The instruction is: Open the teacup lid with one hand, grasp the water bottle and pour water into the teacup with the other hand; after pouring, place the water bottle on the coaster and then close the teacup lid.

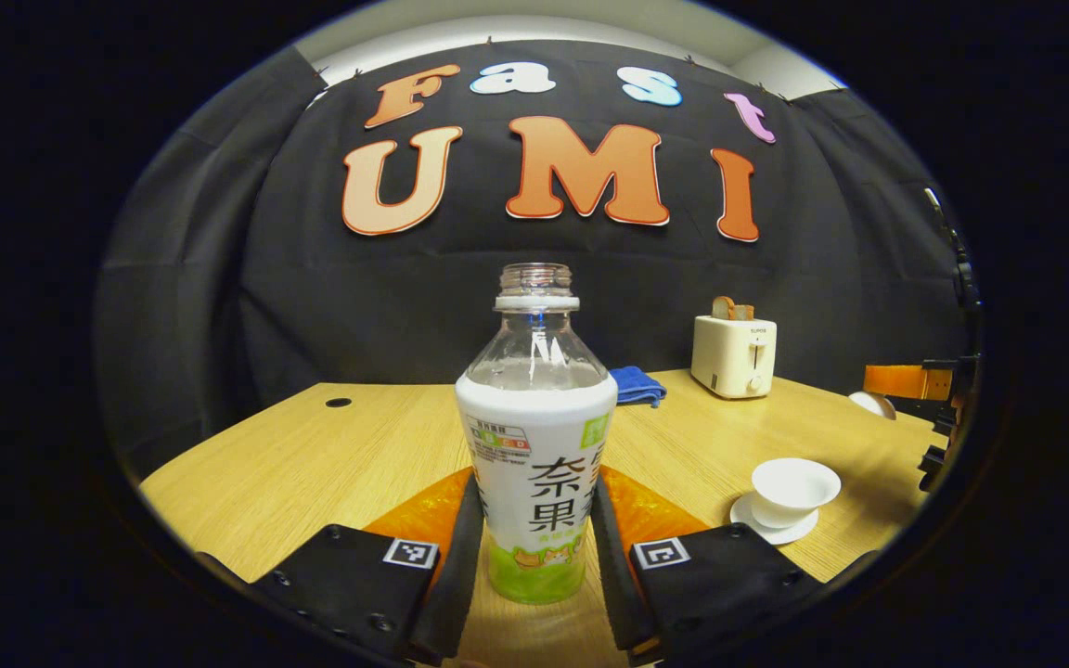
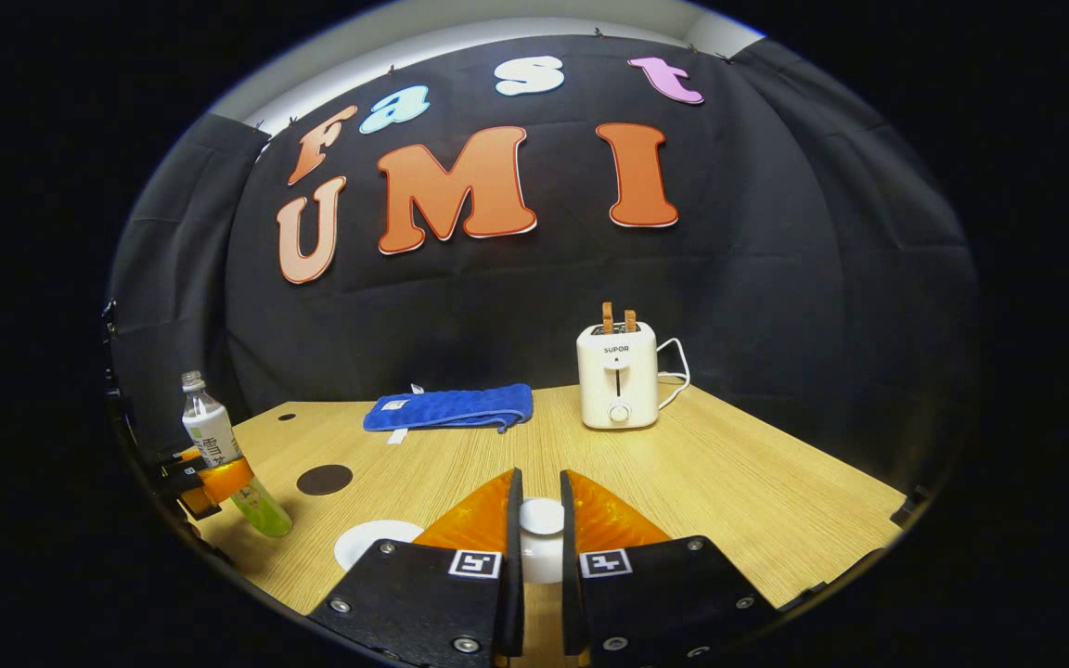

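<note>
table (image 2: 739, 482): light wood | toaster (image 2: 618, 388) 12 o'clock | blue towel (image 2: 449, 408) 11 | dark coaster (image 2: 325, 480) 9 | saucer (image 2: 369, 541) 8

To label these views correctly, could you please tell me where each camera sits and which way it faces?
Left gripper view: rides the left gripper, facing the booth wall; its fingers clamp the clear plastic water bottle.
Right gripper view: rides the right gripper, facing the same wall; its fingers hold the white teacup lid.
Shared: the bottle, the white toaster, the folded blue cloth and the wooden table.
</note>
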`<state>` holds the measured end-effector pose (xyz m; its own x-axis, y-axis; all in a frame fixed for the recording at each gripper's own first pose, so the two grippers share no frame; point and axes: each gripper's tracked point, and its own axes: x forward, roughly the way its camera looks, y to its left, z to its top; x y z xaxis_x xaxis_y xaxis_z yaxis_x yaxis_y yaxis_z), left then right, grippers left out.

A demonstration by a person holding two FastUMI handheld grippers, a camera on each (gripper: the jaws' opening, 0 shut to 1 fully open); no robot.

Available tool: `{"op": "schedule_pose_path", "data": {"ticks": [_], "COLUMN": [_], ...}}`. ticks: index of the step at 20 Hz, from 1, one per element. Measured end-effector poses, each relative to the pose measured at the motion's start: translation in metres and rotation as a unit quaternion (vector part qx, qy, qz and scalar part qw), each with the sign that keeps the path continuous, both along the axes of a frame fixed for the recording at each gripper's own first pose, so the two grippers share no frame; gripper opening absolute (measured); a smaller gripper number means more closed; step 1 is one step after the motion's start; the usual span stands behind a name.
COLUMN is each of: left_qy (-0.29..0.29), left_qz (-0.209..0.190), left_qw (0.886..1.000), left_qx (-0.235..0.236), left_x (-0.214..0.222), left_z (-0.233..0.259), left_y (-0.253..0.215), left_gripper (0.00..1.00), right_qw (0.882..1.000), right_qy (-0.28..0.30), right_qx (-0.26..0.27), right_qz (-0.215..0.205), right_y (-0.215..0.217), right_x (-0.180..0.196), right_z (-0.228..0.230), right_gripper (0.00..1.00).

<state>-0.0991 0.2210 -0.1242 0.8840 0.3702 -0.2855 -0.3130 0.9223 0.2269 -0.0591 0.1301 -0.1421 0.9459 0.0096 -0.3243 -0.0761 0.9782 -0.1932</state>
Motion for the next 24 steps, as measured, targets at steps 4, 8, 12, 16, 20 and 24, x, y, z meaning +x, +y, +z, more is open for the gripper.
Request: {"op": "schedule_pose_path", "data": {"ticks": [4,8,12,16,20,24], "left_qy": [0.034,0.072,0.124,0.172,0.231,0.283], "left_qz": [-0.034,-0.082,-0.138,-0.199,-0.219,-0.239], "left_qw": [0.997,0.986,0.959,0.910,0.870,0.822], "left_qx": [0.059,0.128,0.215,0.321,0.377,0.433], "left_x": [0.007,0.016,0.026,0.028,0.031,0.035], "left_z": [0.009,0.014,0.007,-0.006,-0.024,-0.029], "left_y": [-0.014,-0.034,-0.052,-0.070,-0.066,-0.060], "left_gripper": [0.61,0.61,0.62,0.62,0.62,0.63], "right_qw": [1.000,1.000,0.999,0.999,0.999,0.999], "right_qy": [-0.004,-0.008,-0.004,0.007,0.005,0.008], "right_qx": [0.003,0.002,-0.004,-0.002,0.000,0.003], "right_qz": [-0.005,-0.021,-0.033,-0.040,-0.041,-0.047], "right_y": [-0.006,-0.020,-0.032,-0.039,-0.042,-0.049], "right_x": [0.000,0.001,0.004,0.006,0.004,0.004], "right_z": [0.005,0.009,0.006,0.000,0.004,0.004], "right_gripper": [0.16,0.16,0.16,0.16,0.16,0.16]}}
